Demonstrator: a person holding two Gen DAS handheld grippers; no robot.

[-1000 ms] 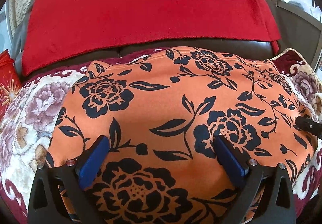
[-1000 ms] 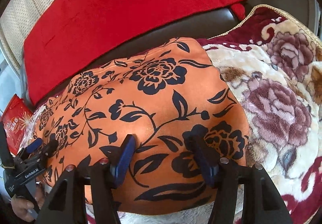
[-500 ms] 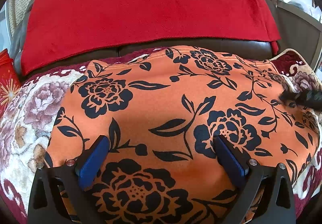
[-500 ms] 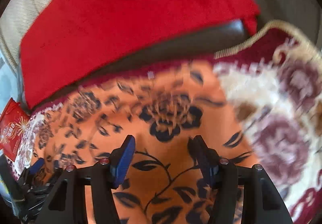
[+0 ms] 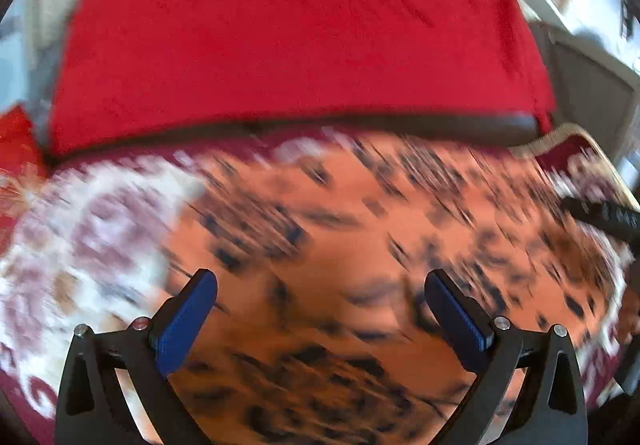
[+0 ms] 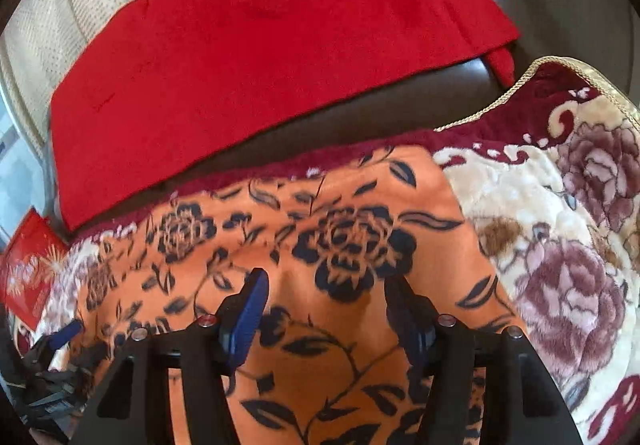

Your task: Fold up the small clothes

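Garment (image 6: 352, 245) flat on blanket (image 6: 560, 245), long axis left-right.

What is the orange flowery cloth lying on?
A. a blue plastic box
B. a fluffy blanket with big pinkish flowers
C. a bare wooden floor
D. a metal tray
B: the orange flowery cloth lies spread on the fluffy blanket, whose cream pile with big pinkish flowers shows to the right of the cloth and past its far edge in the right wrist view.
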